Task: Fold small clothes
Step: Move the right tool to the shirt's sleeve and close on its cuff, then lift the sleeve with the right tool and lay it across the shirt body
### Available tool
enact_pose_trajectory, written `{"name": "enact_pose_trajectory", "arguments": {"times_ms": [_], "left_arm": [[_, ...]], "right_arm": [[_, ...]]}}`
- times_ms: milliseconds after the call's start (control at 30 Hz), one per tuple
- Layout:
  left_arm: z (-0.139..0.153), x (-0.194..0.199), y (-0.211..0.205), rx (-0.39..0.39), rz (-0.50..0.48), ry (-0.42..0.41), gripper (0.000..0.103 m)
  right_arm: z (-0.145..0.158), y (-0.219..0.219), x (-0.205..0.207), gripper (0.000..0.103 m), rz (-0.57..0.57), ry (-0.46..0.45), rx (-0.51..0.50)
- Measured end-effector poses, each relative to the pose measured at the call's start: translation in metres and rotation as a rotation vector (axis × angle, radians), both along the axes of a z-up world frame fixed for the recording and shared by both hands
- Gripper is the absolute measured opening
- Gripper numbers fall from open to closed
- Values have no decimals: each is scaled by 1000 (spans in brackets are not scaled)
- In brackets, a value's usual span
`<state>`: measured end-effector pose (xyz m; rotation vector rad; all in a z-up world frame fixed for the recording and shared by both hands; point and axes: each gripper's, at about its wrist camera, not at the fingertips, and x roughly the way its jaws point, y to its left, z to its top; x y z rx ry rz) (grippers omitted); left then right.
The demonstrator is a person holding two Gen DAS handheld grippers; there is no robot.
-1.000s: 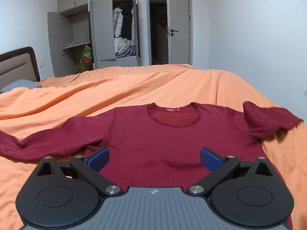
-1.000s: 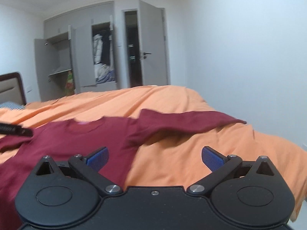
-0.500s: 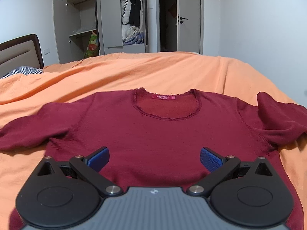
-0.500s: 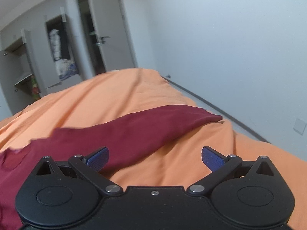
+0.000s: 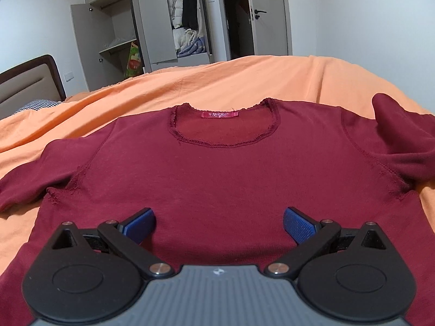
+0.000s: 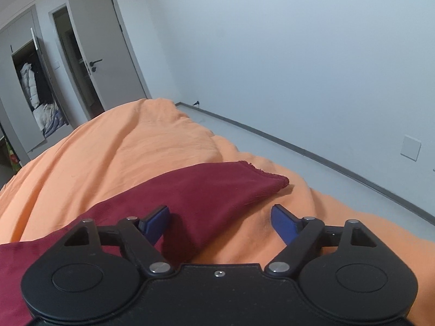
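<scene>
Since the earlier frames both tongs have dropped closer to the shirt (image 5: 223,174): the left tongs (image 5: 218,224) now hang over its chest, and the right tongs (image 6: 220,221) have swung out over the right sleeve (image 6: 217,187). Both are spread wide, blue pads empty. The dark red knit shirt lies flat, front up, on the rumpled orange bedspread (image 5: 244,81), with a scalloped round neckline (image 5: 223,142) and a pink label (image 5: 219,114).
</scene>
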<state>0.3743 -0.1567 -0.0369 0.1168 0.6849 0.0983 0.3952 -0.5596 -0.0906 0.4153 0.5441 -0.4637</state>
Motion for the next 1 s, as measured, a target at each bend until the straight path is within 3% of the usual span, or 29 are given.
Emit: {"name": "enact_pose_trajectory", "arguments": {"times_ms": [300, 500, 567, 667, 800, 1000], "left_arm": [[-4, 1, -2, 15, 12, -5, 103], [-5, 2, -3, 15, 13, -6, 103], [-5, 2, -2, 10, 13, -5, 103], [-4, 3, -2, 8, 13, -1, 103], [2, 4, -2, 6, 11, 10, 103], [10, 2, 3, -21, 3, 22, 103]], "right_arm": [[-6, 5, -3, 73, -12, -32, -25], [-4, 6, -8, 41, -39, -34, -39], [-2, 6, -9, 24, -39, -37, -31], [2, 4, -12, 7, -26, -51, -18], [10, 6, -15, 6, -24, -61, -31], [37, 20, -24, 6, -18, -79, -149]]}}
